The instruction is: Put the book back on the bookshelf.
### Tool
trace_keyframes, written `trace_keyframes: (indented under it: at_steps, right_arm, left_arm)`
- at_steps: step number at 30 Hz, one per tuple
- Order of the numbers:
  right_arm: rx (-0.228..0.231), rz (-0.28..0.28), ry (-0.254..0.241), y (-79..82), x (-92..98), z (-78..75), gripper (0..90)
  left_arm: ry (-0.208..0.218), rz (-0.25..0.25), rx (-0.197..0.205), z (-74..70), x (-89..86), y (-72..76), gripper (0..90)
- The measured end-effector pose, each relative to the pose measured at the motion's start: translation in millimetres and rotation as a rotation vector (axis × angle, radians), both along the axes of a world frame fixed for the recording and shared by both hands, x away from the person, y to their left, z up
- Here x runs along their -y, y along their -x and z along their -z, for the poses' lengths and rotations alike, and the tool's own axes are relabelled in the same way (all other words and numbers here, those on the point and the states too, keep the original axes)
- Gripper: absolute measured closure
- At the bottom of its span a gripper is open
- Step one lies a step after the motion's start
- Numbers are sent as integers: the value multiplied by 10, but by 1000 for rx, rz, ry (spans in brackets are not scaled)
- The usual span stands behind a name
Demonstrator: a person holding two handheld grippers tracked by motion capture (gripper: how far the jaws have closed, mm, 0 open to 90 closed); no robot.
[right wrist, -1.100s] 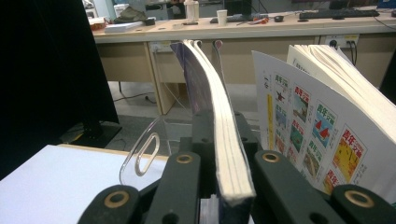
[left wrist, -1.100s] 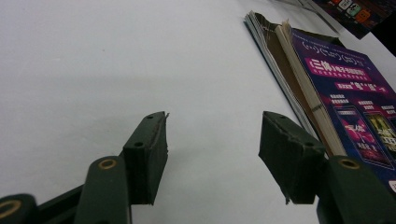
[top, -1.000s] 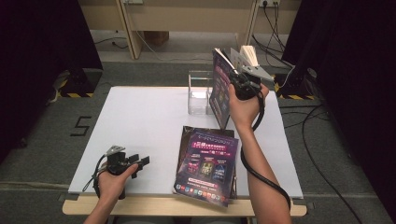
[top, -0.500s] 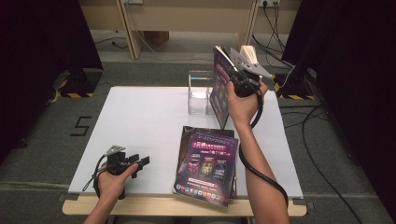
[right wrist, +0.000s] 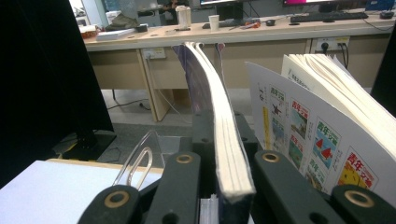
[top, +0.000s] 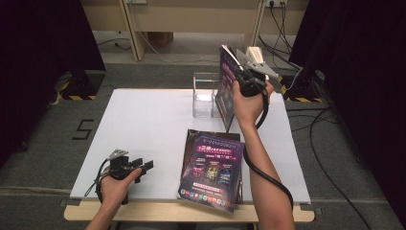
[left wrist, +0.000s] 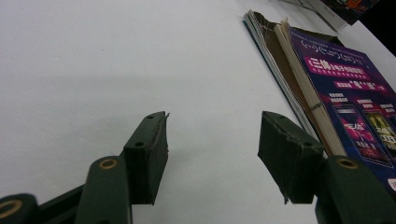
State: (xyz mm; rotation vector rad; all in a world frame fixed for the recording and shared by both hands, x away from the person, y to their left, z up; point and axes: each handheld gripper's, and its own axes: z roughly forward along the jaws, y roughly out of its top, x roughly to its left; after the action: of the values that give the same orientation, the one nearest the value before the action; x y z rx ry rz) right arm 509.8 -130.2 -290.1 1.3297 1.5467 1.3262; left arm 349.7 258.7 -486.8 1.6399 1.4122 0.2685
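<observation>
My right gripper (top: 234, 73) is raised above the table's far right, shut on the edge of a purple-covered magazine (top: 224, 93) that it holds upright. In the right gripper view the black jaws clamp the thick bundle of pages (right wrist: 212, 88), and a further sheaf of pages (right wrist: 327, 135) with printed pictures fans off to the right. A stack of similar purple magazines (top: 211, 167) lies flat near the front edge. My left gripper (top: 142, 167) rests low at the front left, open, with bare white table between its pads (left wrist: 149, 149); the stack (left wrist: 341, 98) lies to its right.
A clear plastic box (top: 205, 98) stands at the back of the white table (top: 143, 124), just left of the held magazine; its wall (right wrist: 140, 158) appears in the right gripper view. Wooden desks and cables lie beyond the table.
The right hand has lifted the held magazine slightly. The left gripper has stayed where it was.
</observation>
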Motion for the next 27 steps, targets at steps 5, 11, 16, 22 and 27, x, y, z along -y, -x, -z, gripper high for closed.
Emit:
trace_keyframes:
  at_steps: [5,11,16,22,27]
  right_arm:
    - [-1,1,0,-19,-18,6,844]
    - [-1,4,1,-42,-28,17,844]
    - [-4,6,0,-62,-51,20,844]
    - [-2,15,0,-90,-53,25,843]
    - [1,21,1,-114,-55,17,843]
  left_arm:
    - [-2,3,-4,3,-1,-2,418]
    - [-4,4,-2,-4,-1,1,420]
    - [-1,3,-3,-4,1,1,421]
    - [0,4,-3,-3,4,2,422]
    - [-3,6,-4,4,8,0,424]
